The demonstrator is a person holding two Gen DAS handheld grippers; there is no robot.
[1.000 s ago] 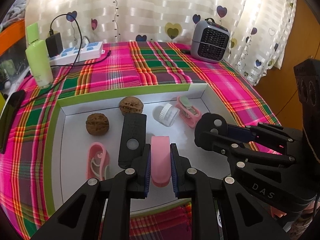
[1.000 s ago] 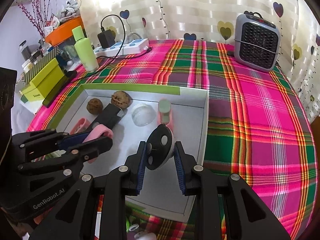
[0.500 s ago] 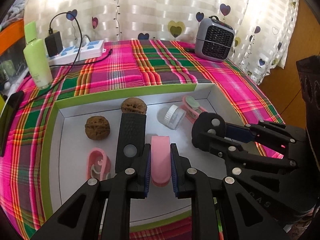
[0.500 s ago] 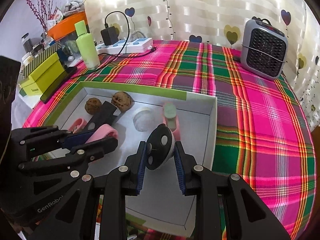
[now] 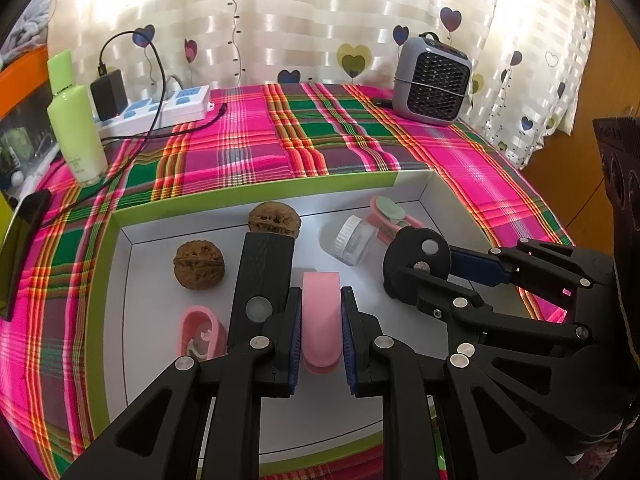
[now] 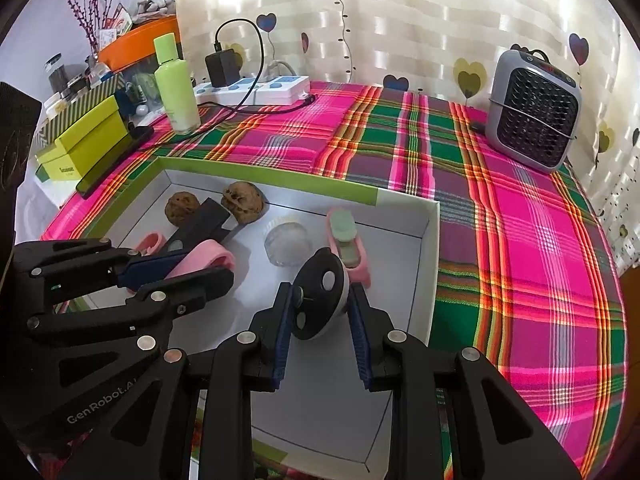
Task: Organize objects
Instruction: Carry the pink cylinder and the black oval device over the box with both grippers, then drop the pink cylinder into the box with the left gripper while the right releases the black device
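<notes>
The left gripper [image 5: 320, 322] has its jaws narrow and pressed on a pink clip [image 5: 321, 316], in the lower middle of the left wrist view. The right gripper [image 6: 320, 312] holds a black disc [image 6: 318, 300] between its pads, in the lower middle of its own view. Both held things hang over the white tray [image 6: 430, 248], which lies on the plaid cloth [image 6: 540, 240].

In the tray there are already two walnuts [image 5: 199, 265], a black bar [image 5: 262, 280], a small pink piece [image 5: 200, 334], a clear jar [image 5: 354, 238] on its side and a pink and green clip [image 5: 390, 214]. The black bar lies just beside the left jaw, and the jar and the pink and green clip lie just beyond the disc.

I think the step is to put both things down in the tray. The risks come mostly from the crowding. The two grippers are near each other, so they may knock together if both go down at once. The disc is round and is held on its edge, so it may slip or roll when released, and could push the jar, which can also roll. The walnuts may roll too if the bar is bumped. If the pink clip is let go from too high, it can bounce and land on the bar.
</notes>
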